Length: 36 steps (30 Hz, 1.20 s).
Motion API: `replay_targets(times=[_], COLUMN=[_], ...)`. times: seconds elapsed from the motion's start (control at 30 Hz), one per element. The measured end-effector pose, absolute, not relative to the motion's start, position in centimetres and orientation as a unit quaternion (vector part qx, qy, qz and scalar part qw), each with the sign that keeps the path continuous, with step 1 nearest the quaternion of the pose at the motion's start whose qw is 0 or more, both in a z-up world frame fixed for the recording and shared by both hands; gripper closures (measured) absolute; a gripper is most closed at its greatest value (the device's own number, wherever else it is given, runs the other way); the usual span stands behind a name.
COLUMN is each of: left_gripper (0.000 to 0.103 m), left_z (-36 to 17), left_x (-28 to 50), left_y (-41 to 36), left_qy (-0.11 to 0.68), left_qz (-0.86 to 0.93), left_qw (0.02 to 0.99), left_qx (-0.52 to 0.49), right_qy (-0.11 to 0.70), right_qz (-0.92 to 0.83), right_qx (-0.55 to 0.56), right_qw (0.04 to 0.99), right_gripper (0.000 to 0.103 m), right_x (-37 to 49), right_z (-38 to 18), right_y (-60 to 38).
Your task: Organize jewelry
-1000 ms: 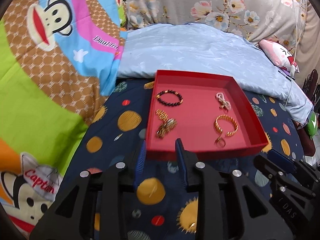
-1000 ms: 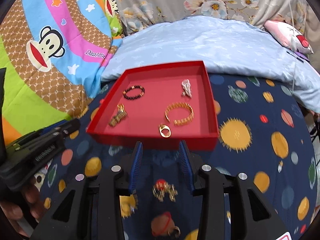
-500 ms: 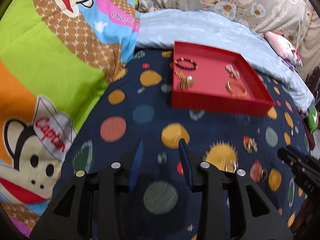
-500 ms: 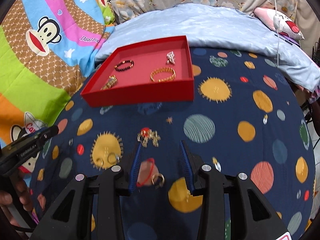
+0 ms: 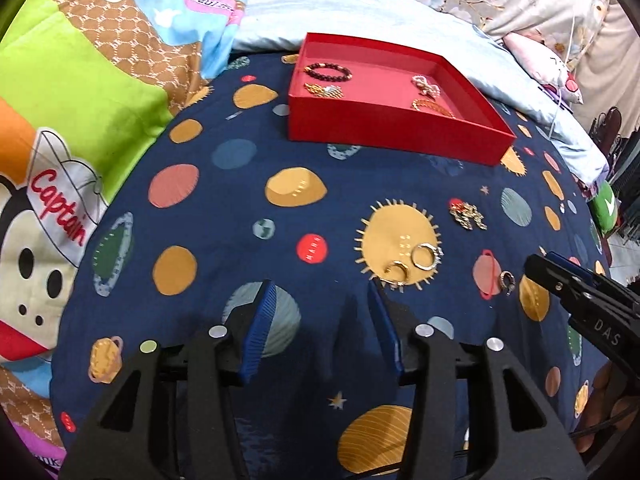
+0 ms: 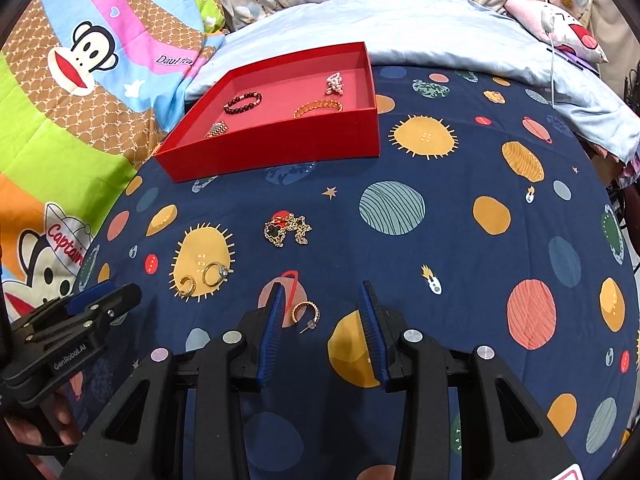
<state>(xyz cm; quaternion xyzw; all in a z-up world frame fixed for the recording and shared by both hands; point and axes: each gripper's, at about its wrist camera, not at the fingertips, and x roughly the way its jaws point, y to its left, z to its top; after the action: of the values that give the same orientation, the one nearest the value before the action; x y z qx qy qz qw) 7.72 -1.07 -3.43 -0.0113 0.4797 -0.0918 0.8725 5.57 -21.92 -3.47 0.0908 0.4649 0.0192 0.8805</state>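
Observation:
A red tray lies on the planet-print sheet. It holds a dark bead bracelet, a gold bracelet, a pearl piece and a gold chain piece. Loose on the sheet are a gold necklace, two rings on a yellow sun, and a gold hoop earring. My right gripper is open, and the earring lies between its fingers, untouched. My left gripper has its jaws opening over bare sheet, just left of the rings.
A bright monkey-print quilt rises on the left. A pale blue blanket and floral pillows lie behind the tray. A pink plush sits at the far right, where the bed edge drops off.
Both grippers have drawn back from the tray and sunk toward the sheet. The left jaws have widened. The hoop earring now lies between the right fingers.

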Motion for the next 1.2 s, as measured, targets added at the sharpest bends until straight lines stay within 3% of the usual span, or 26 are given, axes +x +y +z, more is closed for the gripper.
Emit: replay_targets(times=[0.6, 0.73, 0.83, 0.97, 1.2], left_gripper=[0.058, 0.066, 0.067, 0.081, 0.083], left_z=[-5.0, -5.3, -5.3, -5.4, -5.5], left_x=[9.0, 9.4, 9.5, 9.6, 9.6], left_y=[-5.0, -5.0, -5.0, -4.8, -2.6], left_qy=[0.498, 0.496, 0.494, 0.490, 0.492], left_qz=[-0.141, -0.136, -0.135, -0.119, -0.095], left_qw=[0.856, 0.857, 0.859, 0.864, 0.865], left_qx=[-0.009, -0.009, -0.007, 0.013, 0.007], right_qy=[0.472, 0.473, 0.474, 0.473, 0.476], right_qz=[0.025, 0.029, 0.031, 0.030, 0.031], right_qx=[0.090, 0.089, 0.089, 0.084, 0.070], right_qw=[0.876, 0.876, 0.876, 0.876, 0.876], right_gripper=[0.066, 0.066, 0.066, 0.066, 0.066], right_x=[6.1, 6.3, 6.4, 6.3, 5.6], right_z=[-4.0, -4.0, -4.1, -4.0, -4.0], right_y=[-21.8, -21.6, -21.5, -21.6, -21.6])
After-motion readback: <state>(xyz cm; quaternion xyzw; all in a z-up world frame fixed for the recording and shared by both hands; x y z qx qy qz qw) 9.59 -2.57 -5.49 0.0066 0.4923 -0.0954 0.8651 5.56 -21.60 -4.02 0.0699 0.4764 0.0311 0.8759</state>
